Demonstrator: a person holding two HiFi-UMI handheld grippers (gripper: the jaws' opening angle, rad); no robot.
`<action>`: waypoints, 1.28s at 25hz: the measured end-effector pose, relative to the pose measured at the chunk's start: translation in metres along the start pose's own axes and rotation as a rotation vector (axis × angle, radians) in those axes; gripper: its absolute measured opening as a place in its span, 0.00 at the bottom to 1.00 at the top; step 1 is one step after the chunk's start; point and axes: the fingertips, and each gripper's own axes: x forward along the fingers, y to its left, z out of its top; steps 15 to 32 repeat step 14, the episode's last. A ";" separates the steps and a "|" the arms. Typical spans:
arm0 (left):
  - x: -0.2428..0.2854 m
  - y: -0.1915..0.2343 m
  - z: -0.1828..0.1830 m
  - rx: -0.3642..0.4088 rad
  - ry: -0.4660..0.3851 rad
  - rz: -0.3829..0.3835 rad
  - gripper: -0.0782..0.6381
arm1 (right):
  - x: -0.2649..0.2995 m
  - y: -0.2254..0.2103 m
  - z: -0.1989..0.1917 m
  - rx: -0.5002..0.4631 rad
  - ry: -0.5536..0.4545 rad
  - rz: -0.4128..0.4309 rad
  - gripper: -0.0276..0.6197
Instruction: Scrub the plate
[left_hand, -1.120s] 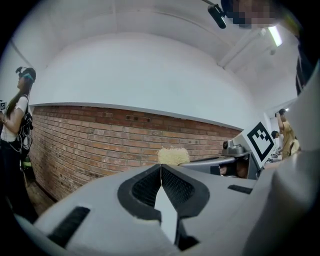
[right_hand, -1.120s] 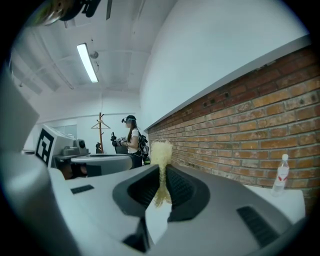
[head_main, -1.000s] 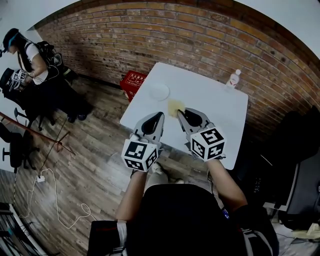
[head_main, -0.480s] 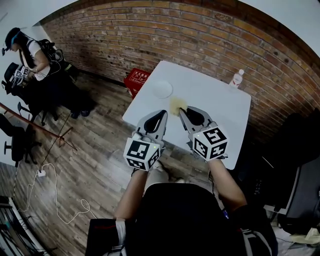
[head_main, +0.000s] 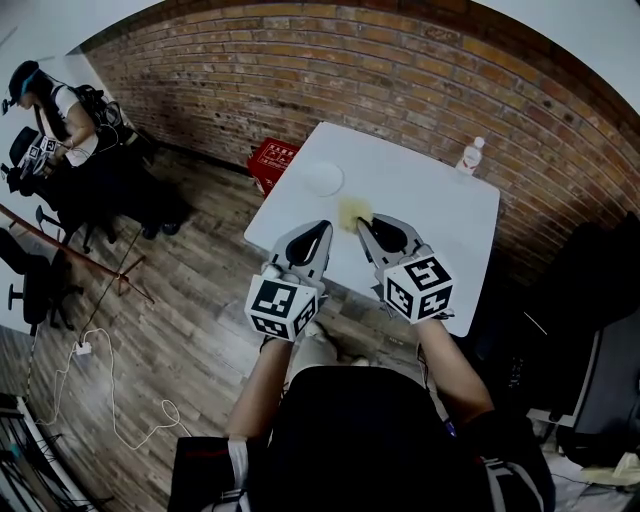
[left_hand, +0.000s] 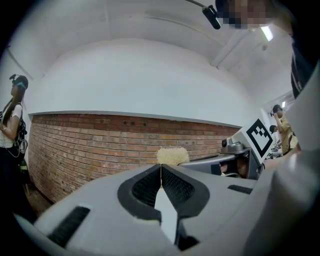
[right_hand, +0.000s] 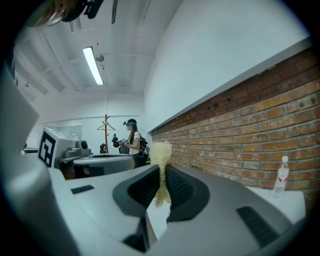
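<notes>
View from above of a person standing at the near edge of a white tabletop, a tool in each hand, a brick wall behind.

The left tool is clenched with its jaws pressed together and nothing between them. The right tool is clamped on a pale yellow scrub pad, which sticks out past its tip as a fuzzy tuft. The two tools sit side by side over the tabletop's near edge, tips close together.

The plate, small, round and white, lies flat on the tabletop beyond the tools and a little to the left, near the left edge. The pad is near it but clearly apart from it. A plastic bottle stands at the far right corner.

Over the last second almost nothing has changed: both tools keep the same places and the same grips, and the pad has come no closer to the plate. Scrubbing therefore appears not to have begun; the pad most likely has to be carried forward and left onto the plate, and the empty left tool could steady the plate.
</notes>
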 end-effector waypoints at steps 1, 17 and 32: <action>-0.001 0.001 0.000 0.000 0.000 0.001 0.14 | -0.001 0.000 0.000 -0.001 0.000 -0.002 0.11; -0.011 -0.002 -0.004 -0.010 0.009 -0.007 0.14 | 0.000 0.013 -0.001 -0.007 -0.006 0.005 0.11; -0.011 -0.002 -0.004 -0.010 0.009 -0.007 0.14 | 0.000 0.013 -0.001 -0.007 -0.006 0.005 0.11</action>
